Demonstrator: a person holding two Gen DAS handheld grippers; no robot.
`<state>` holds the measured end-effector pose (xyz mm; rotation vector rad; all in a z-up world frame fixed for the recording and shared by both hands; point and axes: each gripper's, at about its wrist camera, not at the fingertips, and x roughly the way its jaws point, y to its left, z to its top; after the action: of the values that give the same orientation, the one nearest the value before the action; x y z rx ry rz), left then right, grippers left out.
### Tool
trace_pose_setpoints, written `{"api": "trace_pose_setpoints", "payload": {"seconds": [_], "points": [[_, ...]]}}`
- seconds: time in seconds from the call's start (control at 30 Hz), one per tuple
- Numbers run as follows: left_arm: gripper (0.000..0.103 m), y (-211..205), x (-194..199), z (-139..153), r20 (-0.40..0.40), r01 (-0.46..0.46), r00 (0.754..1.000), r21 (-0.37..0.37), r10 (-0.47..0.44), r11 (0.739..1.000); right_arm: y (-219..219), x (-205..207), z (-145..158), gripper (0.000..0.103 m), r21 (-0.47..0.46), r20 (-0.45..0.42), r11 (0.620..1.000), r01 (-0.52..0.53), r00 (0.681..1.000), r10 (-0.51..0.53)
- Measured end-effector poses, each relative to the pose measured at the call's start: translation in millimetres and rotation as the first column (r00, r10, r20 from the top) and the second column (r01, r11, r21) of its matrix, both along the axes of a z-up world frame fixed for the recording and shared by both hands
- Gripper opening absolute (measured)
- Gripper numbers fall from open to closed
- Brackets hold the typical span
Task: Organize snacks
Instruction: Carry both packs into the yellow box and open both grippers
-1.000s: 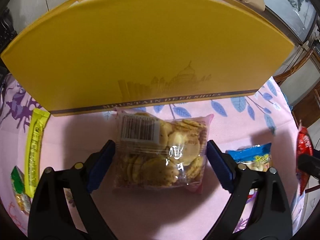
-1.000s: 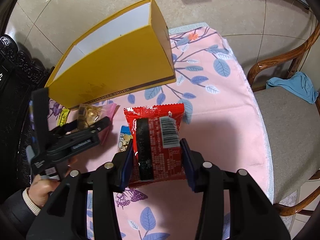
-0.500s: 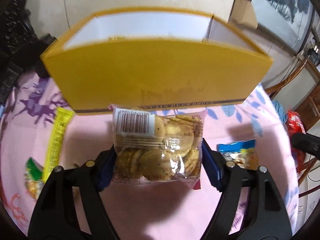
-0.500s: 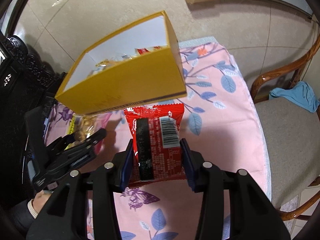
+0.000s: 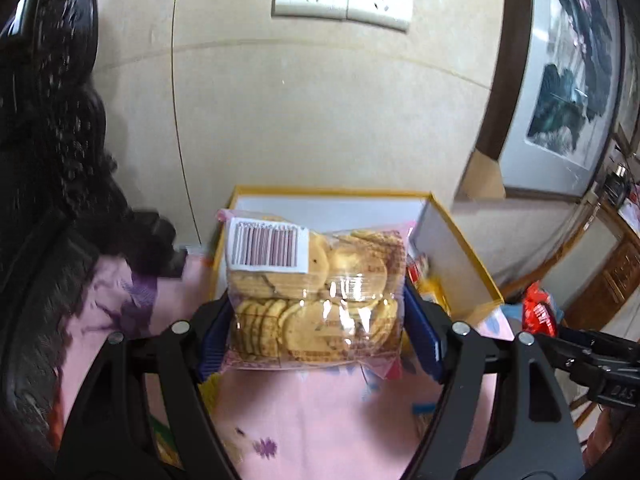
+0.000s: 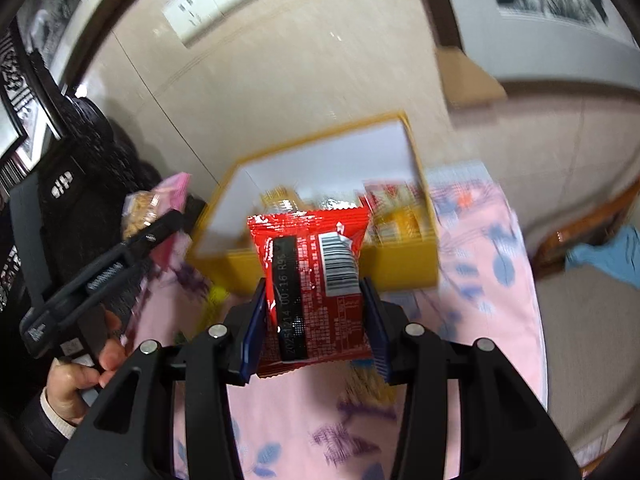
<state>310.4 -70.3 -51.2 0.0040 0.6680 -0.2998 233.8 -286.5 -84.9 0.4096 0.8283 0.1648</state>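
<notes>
The left gripper [image 5: 316, 328] clamps a clear plastic bag of round biscuits [image 5: 314, 296]; the right gripper [image 6: 314, 324] grasps a red foil snack packet [image 6: 312, 280], both above the open yellow cardboard box [image 6: 404, 268].

soft even indoor light, motion blur throughout, heavy fisheye bending and dark corners

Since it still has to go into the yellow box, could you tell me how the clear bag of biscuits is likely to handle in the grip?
The bag of biscuits probably crushes easily: thin round biscuits show through the film. The glossy wrapper may slip. Held by its sides in the left hand-held gripper, it looks fairly stiff, not drooping.
</notes>
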Motion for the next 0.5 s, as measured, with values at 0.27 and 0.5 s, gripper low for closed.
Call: {"api": "trace_pose_setpoints", "payload": {"seconds": [0.27,0.5], "points": [[0.076,-25.6,64.7,0.0,-0.038,0.005,0.999,0.012,-0.005,1.0,9.8,59.3,34.5,0.045,-0.016,0.126,1.0,-0.017,0.992,0.019],[0.076,-37.0,99.3,-37.9,-0.148,-0.014,0.989,0.057,0.022,0.998,5.6,99.5,43.5,0.045,-0.054,0.145,0.998,-0.013,0.989,0.021]]}}
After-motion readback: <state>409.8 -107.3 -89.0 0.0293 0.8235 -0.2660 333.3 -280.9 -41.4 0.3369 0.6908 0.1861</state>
